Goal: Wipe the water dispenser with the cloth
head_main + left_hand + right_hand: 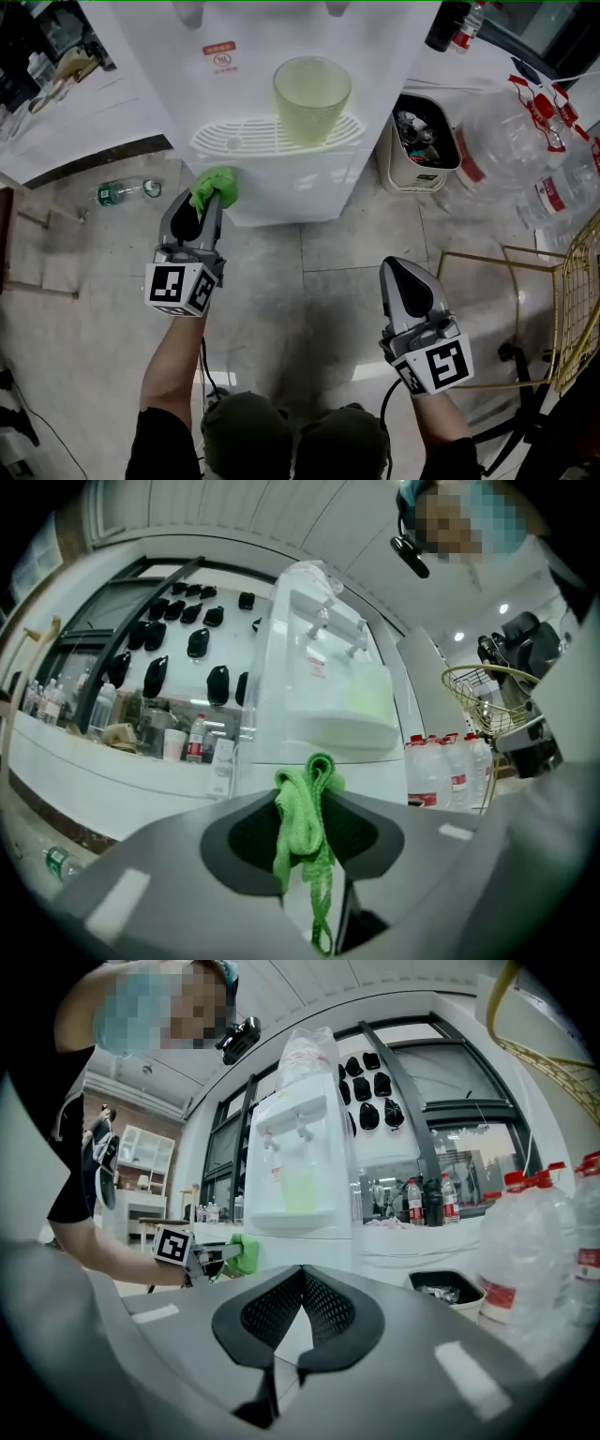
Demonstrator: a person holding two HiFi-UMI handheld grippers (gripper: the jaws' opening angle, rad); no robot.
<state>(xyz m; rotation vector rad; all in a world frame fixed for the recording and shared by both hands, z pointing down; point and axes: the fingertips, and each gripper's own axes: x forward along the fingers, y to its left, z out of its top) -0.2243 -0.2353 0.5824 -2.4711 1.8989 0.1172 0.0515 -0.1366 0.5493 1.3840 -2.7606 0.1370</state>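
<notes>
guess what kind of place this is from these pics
Probably an office or workplace pantry corner: a floor-standing water dispenser, spare water jugs beside it, and a small bin on a tiled floor.

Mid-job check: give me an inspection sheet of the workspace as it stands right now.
Surface: pale tiled floor.
Job's things: white water dispenser, green cup on its drip tray; green cloth at its lower front corner.
Clutter: plastic bottle lying on the floor; filled bin beside the dispenser.
Grippers: left gripper shut on the cloth; right gripper shut, empty, apart from the dispenser.
Cables: black cable under the left gripper.
Surroundings: large water jugs, gold wire rack at right.
</notes>
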